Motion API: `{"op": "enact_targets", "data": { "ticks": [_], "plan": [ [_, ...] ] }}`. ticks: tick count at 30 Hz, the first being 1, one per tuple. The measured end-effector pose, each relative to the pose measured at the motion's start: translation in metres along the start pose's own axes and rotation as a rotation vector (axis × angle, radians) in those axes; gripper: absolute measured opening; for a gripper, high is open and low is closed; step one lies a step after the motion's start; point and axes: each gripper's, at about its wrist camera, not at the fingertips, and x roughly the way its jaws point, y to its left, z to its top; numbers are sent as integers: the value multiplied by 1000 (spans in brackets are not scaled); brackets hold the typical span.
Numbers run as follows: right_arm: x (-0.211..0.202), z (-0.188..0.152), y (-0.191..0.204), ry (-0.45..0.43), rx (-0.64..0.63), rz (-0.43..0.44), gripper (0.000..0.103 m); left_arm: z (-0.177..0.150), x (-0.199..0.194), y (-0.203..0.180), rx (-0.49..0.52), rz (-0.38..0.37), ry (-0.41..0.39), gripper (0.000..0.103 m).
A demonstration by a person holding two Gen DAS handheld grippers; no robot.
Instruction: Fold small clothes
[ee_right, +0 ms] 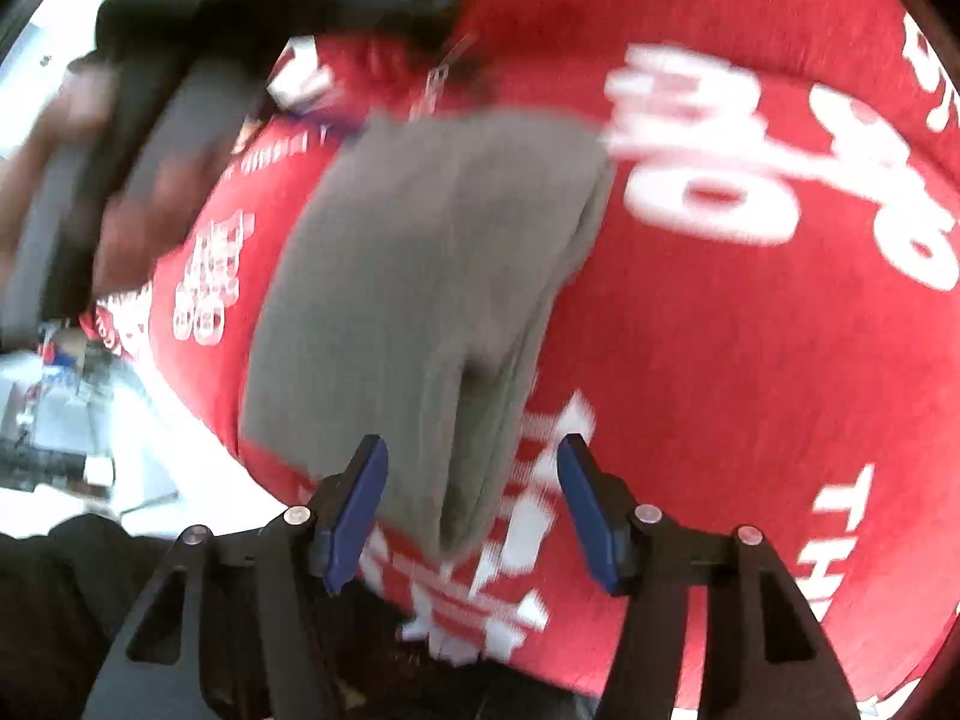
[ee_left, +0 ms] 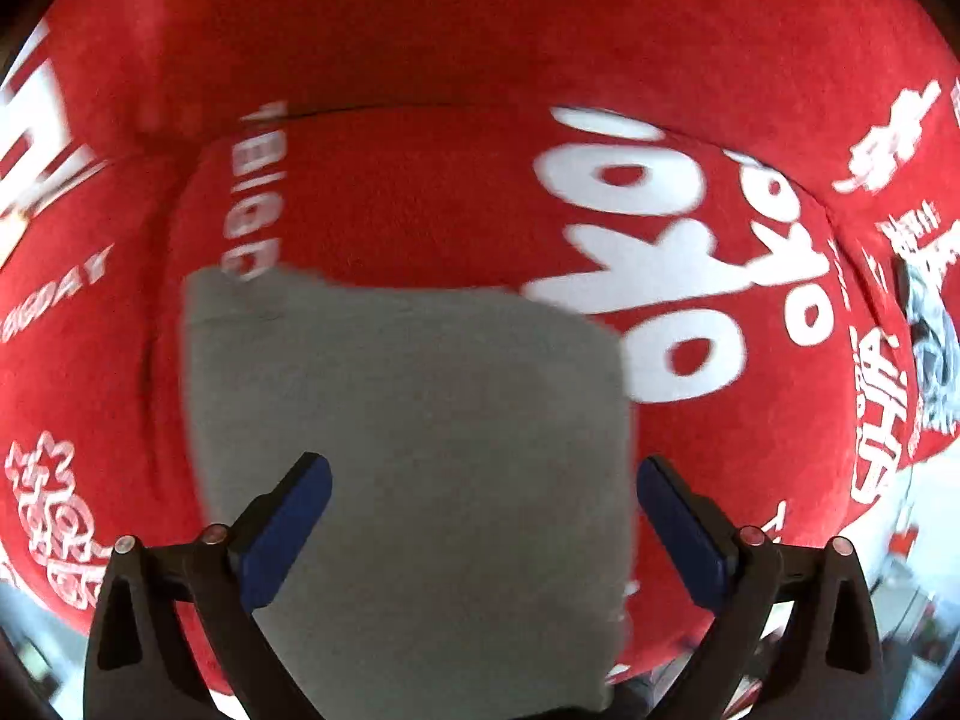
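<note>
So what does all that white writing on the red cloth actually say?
"BIGDAY": on the red cloth, at the left edge of the left wrist view.
"oko": big white letters, right of the grey garment, partly cut off.
"TH": at the right edge in the right wrist view, cut off.
The other white marks are too blurred to read.

place type: unclear; indoor work surface, could be home or a data-collection room
main cue: red cloth (ee_left: 420,30) with white printed lettering and Chinese characters covers the whole surface, promo-banner look
on it: grey folded garment (ee_left: 408,450) lies at the centre of both views
surroundings, left wrist view: pale floor (ee_left: 918,516) with blurred red and white clutter at 4 o'clock
surroundings, right wrist view: white floor or counter (ee_right: 54,408) at 9 o'clock with small blurred objects, too smeared to name
lighting: bright, even, indoor
verdict: draped table in a cluttered room; exact kind cannot be told
</note>
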Motion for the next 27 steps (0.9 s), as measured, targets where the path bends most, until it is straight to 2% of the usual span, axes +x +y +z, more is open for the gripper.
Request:
{"op": "enact_targets", "data": {
  "ticks": [3, 6, 8, 10, 11, 14, 17, 21, 27],
  "plan": [
    [5, 32, 2, -28, -35, -15, 63, -17, 5, 39, -71, 43, 31, 102],
    [32, 62, 11, -5, -110, -24, 63, -44, 20, 75, -166, 72, 79, 102],
    [57, 79, 15, 48, -147, -20, 64, -52, 29, 86, -190, 94, 97, 102],
    [78, 88, 12, 103, -177, -58, 72, -58, 37, 92, -183, 110, 112, 102],
    [86, 91, 13, 118, -198, -82, 81, -60, 40, 92, -175, 100, 118, 102],
    [88, 101, 14, 153, -193, -108, 82, -56, 44, 84, -163, 112, 118, 102],
    [73, 98, 27, 124, -228, -155, 83, -59, 32, 69, -101, 149, 82, 102],
    [57, 78, 51, 115, -287, -150, 83, -77, 18, 58, -18, 187, 51, 102],
    [59, 50, 90, 105, -430, -183, 82, -106, 20, 63, -20, 206, 67, 102]
  ]
}}
